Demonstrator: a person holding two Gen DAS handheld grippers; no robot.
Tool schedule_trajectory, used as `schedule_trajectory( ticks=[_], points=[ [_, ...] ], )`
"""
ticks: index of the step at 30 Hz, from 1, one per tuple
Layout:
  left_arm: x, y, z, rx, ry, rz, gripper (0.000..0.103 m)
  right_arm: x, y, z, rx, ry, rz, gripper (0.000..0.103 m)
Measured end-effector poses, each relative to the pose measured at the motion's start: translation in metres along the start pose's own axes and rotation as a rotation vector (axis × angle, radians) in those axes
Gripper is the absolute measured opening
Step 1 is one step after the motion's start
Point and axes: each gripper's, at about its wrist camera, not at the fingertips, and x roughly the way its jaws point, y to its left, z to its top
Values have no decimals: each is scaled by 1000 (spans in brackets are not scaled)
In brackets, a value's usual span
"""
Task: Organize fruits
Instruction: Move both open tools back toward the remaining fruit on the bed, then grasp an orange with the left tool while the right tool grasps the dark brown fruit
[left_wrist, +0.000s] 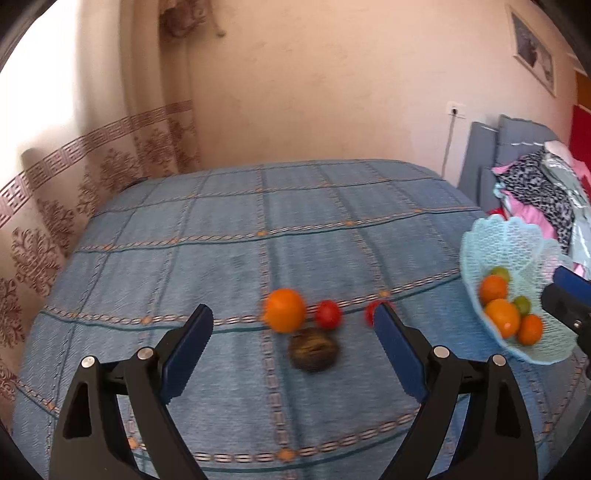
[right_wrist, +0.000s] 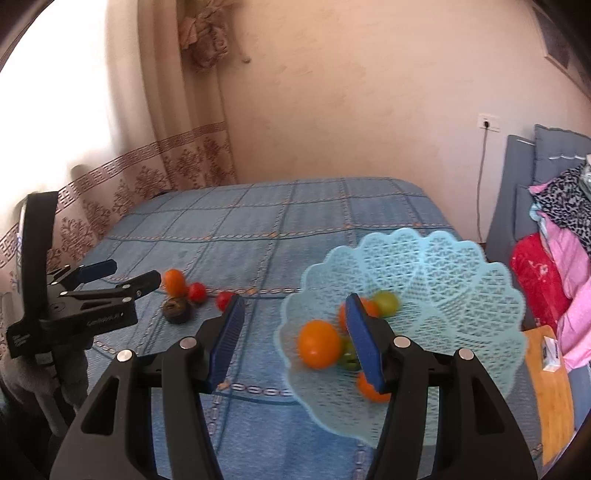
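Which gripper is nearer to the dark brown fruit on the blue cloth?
Left. The left gripper hangs open just before the brown fruit; the right gripper is open over the basket.

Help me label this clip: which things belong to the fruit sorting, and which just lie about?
Job: basket, orange, two red fruits, brown fruit, left gripper, right gripper.
Lying about: clothes pile, curtain, wall socket.

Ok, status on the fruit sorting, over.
Both tongs open, empty. Left tongs facing orange, two tomatoes, brown fruit on cloth. Basket part filled. Nothing blocking.
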Motion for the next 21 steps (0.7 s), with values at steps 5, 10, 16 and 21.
schedule_trajectory(
  ticks=[5, 10, 16, 21],
  points=[
    [11, 23, -9, -36, 33, 37, 88, 14, 23, -4, -31, 35, 50, 58],
    [24, 31, -13, -51, 63, 43, 88, 28, 44, -8, -68, 69, 93, 59],
    [38, 27, -5, -34, 77, 25, 88, 45, 62, -14, -84, 121, 143, 59],
    [54, 21, 3, -26, 113, -40, 81, 54, 70, -19, -96, 149, 159, 59]
  ],
)
